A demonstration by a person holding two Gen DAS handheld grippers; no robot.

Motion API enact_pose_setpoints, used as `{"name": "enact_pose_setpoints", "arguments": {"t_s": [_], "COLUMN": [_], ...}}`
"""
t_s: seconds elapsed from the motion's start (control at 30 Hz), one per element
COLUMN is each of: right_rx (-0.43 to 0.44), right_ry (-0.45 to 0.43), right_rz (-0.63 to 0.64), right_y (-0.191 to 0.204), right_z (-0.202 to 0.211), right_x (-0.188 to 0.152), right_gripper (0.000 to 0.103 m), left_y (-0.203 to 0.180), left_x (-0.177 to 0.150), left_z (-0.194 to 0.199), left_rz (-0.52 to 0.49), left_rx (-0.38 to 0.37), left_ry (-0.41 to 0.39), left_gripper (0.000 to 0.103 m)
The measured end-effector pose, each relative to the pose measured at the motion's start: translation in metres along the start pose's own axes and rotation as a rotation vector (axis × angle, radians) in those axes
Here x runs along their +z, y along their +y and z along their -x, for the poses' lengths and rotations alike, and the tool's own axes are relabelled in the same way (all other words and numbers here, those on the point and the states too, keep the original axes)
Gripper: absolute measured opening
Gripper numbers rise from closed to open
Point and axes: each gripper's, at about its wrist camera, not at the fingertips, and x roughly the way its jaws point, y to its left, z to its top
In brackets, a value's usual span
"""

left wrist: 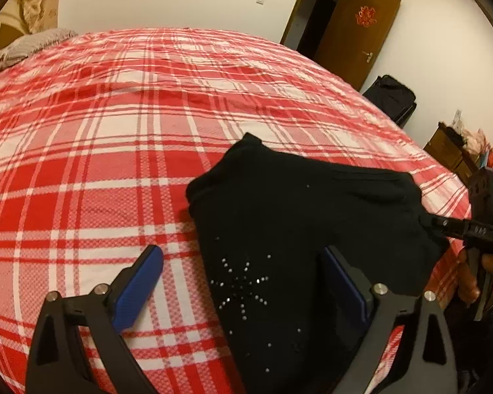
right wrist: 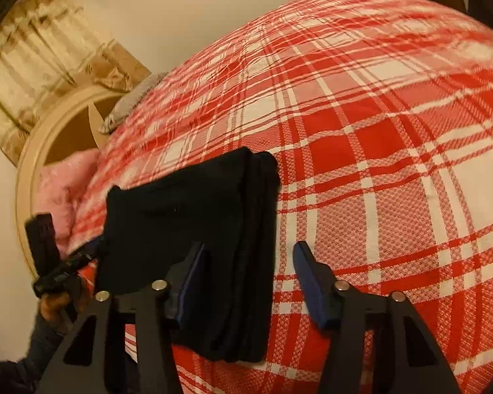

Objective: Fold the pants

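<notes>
**Folded pants sit between two open grippers, at the near edge of the bed**

In the left wrist view, the plaid bedspread (left wrist: 115,131) fills the left and middle of the frame. The left gripper (left wrist: 243,279) enters from the bottom with its jaws spread wide and holding nothing: one blue pad lies at lower left over bare plaid, the other at lower right over the black cloth. The pants (left wrist: 295,216) lie in the lower right of the frame as a compact dark bundle with a studded starburst facing up. At the far right edge the right gripper's tip (left wrist: 443,221) seems to touch the bundle's right corner; whether it pinches cloth there I cannot tell.

In the right wrist view, the left gripper (right wrist: 92,249) shows at the far left, meeting the bundle's left corner. The pants (right wrist: 194,210) occupy the lower centre-left, their long axis running from the bottom of the frame upward, stacked fold edges along the right side. The right gripper (right wrist: 246,262) is open and empty; its left pad overlaps the cloth, its right pad is over plaid.

Judged from this, the fold looks nearly finished. Both grippers straddle an edge of the bundle, so neither is clearly nearer.
</notes>
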Motion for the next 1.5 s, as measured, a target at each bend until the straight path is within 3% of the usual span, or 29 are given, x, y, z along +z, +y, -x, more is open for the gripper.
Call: {"name": "enact_pose_setpoints", "arguments": {"t_s": [0.1, 0.37, 0.53, 0.6, 0.67, 0.77, 0.87, 0.97, 1.2, 1.5], "right_rx": [0.062, 0.108, 0.09, 0.083, 0.085, 0.106, 0.12, 0.11, 0.116, 0.25], "right_ry": [0.0, 0.003, -0.009, -0.023, -0.031, -0.039, -0.043, -0.045, 0.001, 0.098], "right_rz": [-0.016, -0.057, -0.048, -0.031, -0.019, -0.009, 0.024, 0.093, 0.223, 0.353], "right_y": [-0.001, -0.012, -0.006, -0.001, 0.003, 0.012, 0.027, 0.051, 0.099, 0.194], "right_z": [-0.003, -0.013, -0.011, -0.008, -0.005, 0.0, 0.006, 0.013, -0.004, -0.094], "right_x": [-0.001, 0.001, 0.0, -0.001, -0.001, 0.0, 0.004, 0.014, 0.052, 0.094], "right_gripper": [0.041, 0.038, 0.038, 0.036, 0.03, 0.028, 0.027, 0.027, 0.027, 0.026], "left_y": [-0.008, -0.016, -0.016, -0.017, -0.018, -0.016, -0.011, -0.007, 0.019, 0.095], "left_x": [0.001, -0.001, 0.0, 0.0, 0.001, 0.001, 0.002, 0.004, 0.004, 0.005], "left_z": [-0.005, -0.012, -0.012, -0.01, -0.007, -0.005, 0.0, 0.009, 0.039, 0.101], "left_rz": [-0.036, -0.082, -0.084, -0.082, -0.087, -0.088, -0.059, -0.038, 0.03, 0.142], "left_rx": [0.031, 0.048, 0.041, 0.026, 0.003, -0.022, -0.08, -0.101, -0.11, 0.061], "left_ry": [0.0, 0.001, 0.0, -0.004, -0.004, -0.006, -0.008, -0.023, -0.073, -0.193], "left_gripper": [0.098, 0.098, 0.097, 0.081, 0.071, 0.058, 0.031, 0.02, 0.014, 0.014]}}
